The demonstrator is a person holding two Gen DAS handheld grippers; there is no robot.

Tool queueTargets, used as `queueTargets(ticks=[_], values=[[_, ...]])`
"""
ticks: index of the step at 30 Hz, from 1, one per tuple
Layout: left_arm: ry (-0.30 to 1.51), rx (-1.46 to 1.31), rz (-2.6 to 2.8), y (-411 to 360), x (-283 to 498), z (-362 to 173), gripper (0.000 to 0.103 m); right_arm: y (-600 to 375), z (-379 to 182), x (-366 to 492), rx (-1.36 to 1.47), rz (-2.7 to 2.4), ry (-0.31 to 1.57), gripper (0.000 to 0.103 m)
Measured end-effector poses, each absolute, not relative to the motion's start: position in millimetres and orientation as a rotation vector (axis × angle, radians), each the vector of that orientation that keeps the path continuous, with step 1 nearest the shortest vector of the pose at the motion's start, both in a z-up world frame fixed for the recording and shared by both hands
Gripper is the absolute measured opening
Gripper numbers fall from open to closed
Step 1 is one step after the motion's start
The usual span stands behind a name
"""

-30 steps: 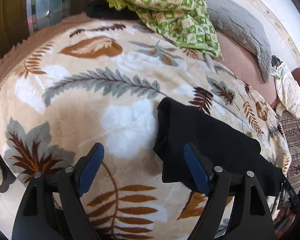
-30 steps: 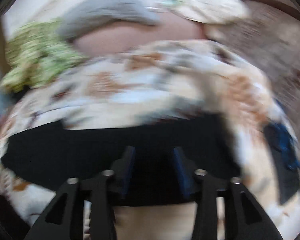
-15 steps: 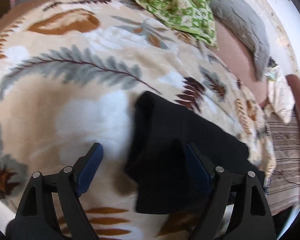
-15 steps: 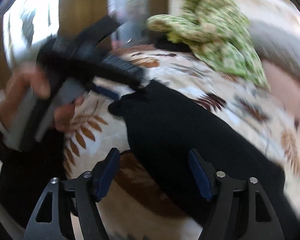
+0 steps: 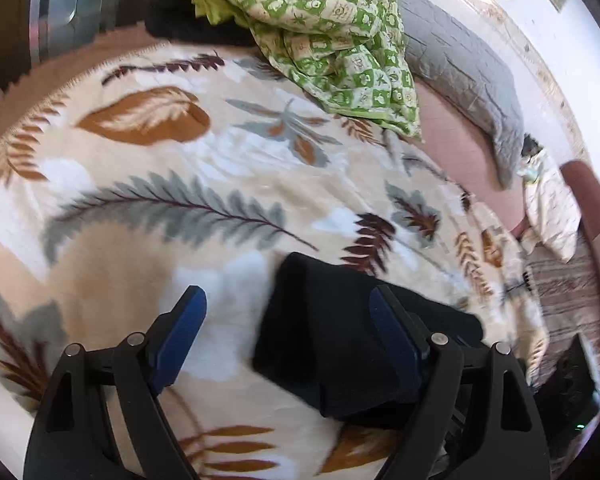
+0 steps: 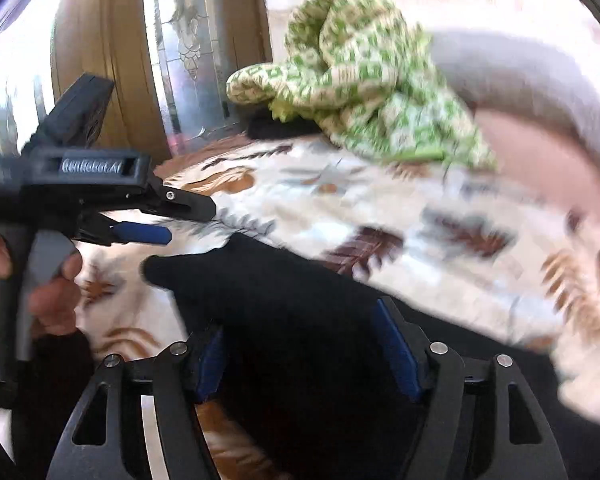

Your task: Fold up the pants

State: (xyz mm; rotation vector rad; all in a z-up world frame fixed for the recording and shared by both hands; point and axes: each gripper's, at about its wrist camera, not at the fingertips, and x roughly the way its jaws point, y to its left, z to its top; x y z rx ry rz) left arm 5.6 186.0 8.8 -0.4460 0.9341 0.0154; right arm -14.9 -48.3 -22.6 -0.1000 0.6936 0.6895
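The black pants (image 5: pixel 340 340) lie folded on a leaf-patterned blanket (image 5: pixel 140 208); they also show in the right wrist view (image 6: pixel 284 304). My left gripper (image 5: pixel 288 336) is open, with the pants' left edge between its blue fingers, and holds nothing. My right gripper (image 6: pixel 300 352) is open and hovers low over the pants, jaws astride the black cloth. The left gripper (image 6: pixel 148 220) shows in the right wrist view, held in a hand above the pants' left corner.
A crumpled green patterned cloth (image 5: pixel 332 32) and a grey pillow (image 5: pixel 468 72) lie at the far side of the bed. A cream cloth (image 5: pixel 552 208) lies at the right. A wooden door and glass panel (image 6: pixel 188 52) stand behind the bed.
The right gripper opened and swung left over the pants, bringing the left gripper into its view. The left gripper stayed open and pulled back a little from the pants' left edge.
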Motion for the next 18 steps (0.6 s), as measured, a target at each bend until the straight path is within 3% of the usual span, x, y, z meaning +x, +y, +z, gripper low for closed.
queueTargets(ticks=[12,14,15,18], values=[[0.958,-0.452,0.085,204.8,-5.0,-5.6,0.084,19.9,-40.5,-69.7,-0.519,0.849,0.601,0.067],[0.956,-0.465,0.083,206.9,-5.0,-5.6,0.084,34.4,-49.4,-68.4,-0.598,0.822,0.585,0.045],[0.954,-0.468,0.081,207.5,-5.2,-5.0,0.084,39.2,-51.8,-64.5,-0.601,0.827,0.592,0.017],[0.937,-0.459,0.09,209.0,-6.3,-1.6,0.084,34.2,-41.1,-43.5,-0.437,0.846,0.652,0.007]])
